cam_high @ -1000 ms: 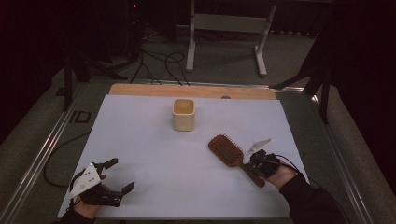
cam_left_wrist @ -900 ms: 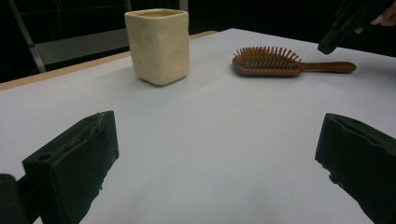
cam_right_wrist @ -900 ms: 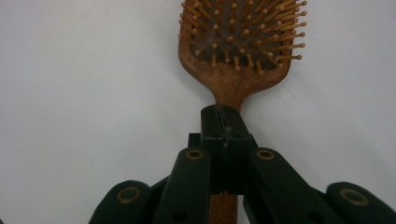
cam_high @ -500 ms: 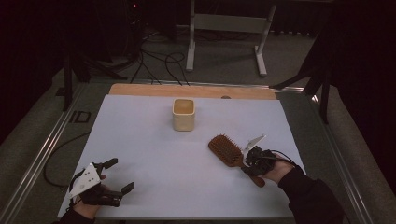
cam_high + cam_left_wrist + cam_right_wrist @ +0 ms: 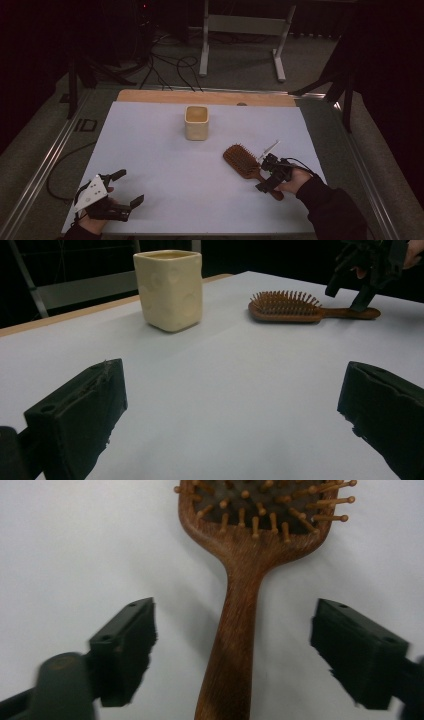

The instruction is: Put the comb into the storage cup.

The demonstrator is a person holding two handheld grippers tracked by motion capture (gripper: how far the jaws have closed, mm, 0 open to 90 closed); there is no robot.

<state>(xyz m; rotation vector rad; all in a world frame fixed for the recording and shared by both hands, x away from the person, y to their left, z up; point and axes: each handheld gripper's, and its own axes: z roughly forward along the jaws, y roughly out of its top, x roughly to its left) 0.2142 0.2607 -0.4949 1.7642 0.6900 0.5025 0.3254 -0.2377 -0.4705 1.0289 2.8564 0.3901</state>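
A brown wooden hairbrush (image 5: 241,159) lies bristles up on the white table, right of centre, with its handle (image 5: 235,645) pointing toward the person. My right gripper (image 5: 265,175) hovers just over that handle. Its jaws have just been opening and now stand wide on either side of the handle without touching it, as the right gripper view (image 5: 235,630) shows. A cream square cup (image 5: 196,122) stands upright near the table's far middle. My left gripper (image 5: 129,187) rests open at the near left corner, nothing between its jaws (image 5: 235,400).
The white table top (image 5: 160,150) has a wooden strip (image 5: 200,96) along its far edge. Metal rails run down both sides. Cables and a stand's legs (image 5: 240,45) lie on the floor beyond. From the left gripper view, the cup (image 5: 170,290) and brush (image 5: 290,307) stand ahead.
The right gripper's jaws have spread apart over the brush handle, and the hand has shifted slightly. The brush, the cup and the left gripper have stayed where they were.
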